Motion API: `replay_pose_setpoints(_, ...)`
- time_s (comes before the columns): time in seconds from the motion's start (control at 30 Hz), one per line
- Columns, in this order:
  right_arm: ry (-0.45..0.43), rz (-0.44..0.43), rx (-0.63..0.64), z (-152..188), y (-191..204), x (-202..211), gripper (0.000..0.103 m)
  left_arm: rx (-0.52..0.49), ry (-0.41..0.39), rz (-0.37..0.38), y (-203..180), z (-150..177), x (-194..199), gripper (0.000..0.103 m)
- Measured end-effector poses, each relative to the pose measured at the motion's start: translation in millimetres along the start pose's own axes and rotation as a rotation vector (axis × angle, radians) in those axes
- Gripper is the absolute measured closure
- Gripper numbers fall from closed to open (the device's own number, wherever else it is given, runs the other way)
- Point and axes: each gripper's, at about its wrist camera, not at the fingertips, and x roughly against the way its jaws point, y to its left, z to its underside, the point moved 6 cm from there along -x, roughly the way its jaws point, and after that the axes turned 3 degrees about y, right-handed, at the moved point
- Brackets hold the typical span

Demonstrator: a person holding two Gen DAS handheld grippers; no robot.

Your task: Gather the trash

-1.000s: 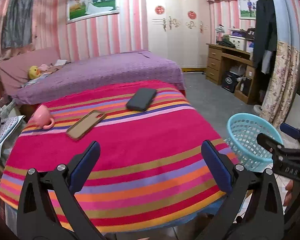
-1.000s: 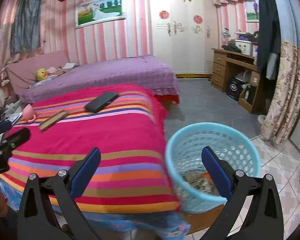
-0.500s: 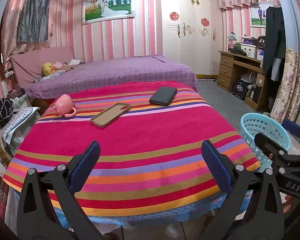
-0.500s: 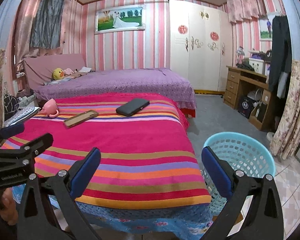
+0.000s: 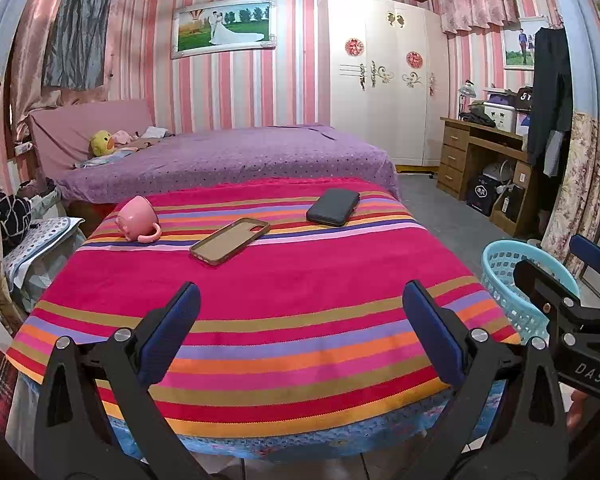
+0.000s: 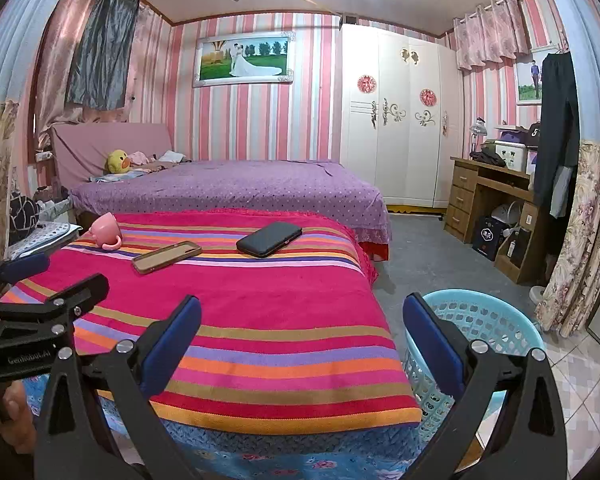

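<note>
A light blue plastic basket (image 6: 484, 320) stands on the floor at the right side of the striped table (image 6: 260, 320); it also shows in the left wrist view as the basket (image 5: 508, 272). Its inside is hidden from here. My left gripper (image 5: 300, 328) hangs open over the table's near edge, holding nothing. My right gripper (image 6: 300, 336) is open too, held before the table's right corner with its right finger in front of the basket. No loose trash shows on the cloth.
On the striped cloth lie a pink mug (image 5: 138, 220) on its side, a brown phone case (image 5: 230, 240) and a dark wallet-like case (image 5: 334, 206). A purple bed (image 5: 228, 156) stands behind, a wooden desk (image 6: 488, 196) at right.
Both grippers have pulled back and risen from the table and basket. The right wrist view no longer looks down into the basket. Both stayed open.
</note>
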Motion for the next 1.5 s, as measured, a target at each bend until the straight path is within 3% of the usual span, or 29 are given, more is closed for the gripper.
replay_pose_setpoints(1.5,-0.008,0.012,0.018,8,3,2,0.005,0.001,-0.017,-0.027,10,1,5,0.005)
